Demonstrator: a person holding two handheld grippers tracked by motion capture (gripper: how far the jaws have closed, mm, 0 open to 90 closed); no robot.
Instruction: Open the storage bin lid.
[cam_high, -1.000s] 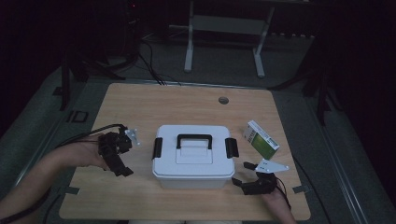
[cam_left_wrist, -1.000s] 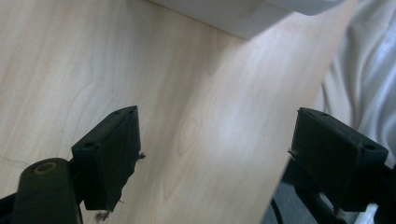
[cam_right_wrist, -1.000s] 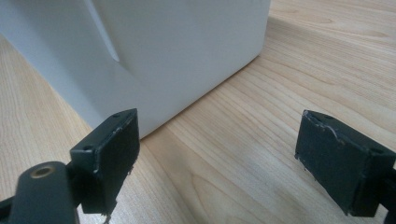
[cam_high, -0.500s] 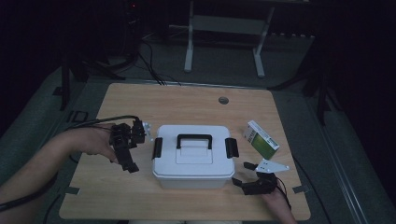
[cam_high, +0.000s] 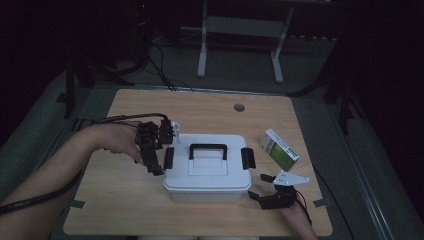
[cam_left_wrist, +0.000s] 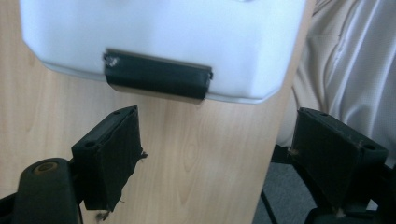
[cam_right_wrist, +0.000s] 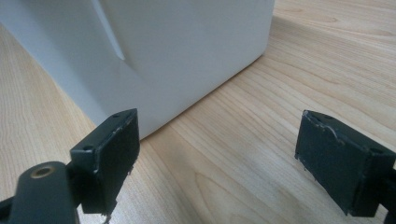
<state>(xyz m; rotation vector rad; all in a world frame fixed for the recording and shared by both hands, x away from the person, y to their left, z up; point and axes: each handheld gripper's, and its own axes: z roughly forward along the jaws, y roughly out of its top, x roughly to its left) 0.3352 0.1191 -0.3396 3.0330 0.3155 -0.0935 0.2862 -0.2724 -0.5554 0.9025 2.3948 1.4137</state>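
A white lidded box (cam_high: 207, 170) with a black handle (cam_high: 208, 148) and black side latches stands mid-table. My left gripper (cam_high: 156, 165) hovers just off the box's left end, tilted down, jaws open and empty. In the left gripper view the left gripper (cam_left_wrist: 217, 116) looks down on the left latch (cam_left_wrist: 156, 79), which lies ahead of the jaws and is not between them. My right gripper (cam_high: 260, 187) rests low by the box's front right corner, open. In the right gripper view the right gripper (cam_right_wrist: 219, 119) has bare wood between its jaws and the box wall (cam_right_wrist: 187, 51) just ahead.
A small green and white carton (cam_high: 280, 149) lies right of the box. The wooden table (cam_high: 215, 112) has a round cable hole (cam_high: 239, 107) at the back. The near edge runs close behind both hands, with the person's light shirt (cam_left_wrist: 345, 60) beyond it.
The left hand has moved right and risen, bringing its open gripper from the table's left side up to the box's left latch. The right gripper has stayed put.
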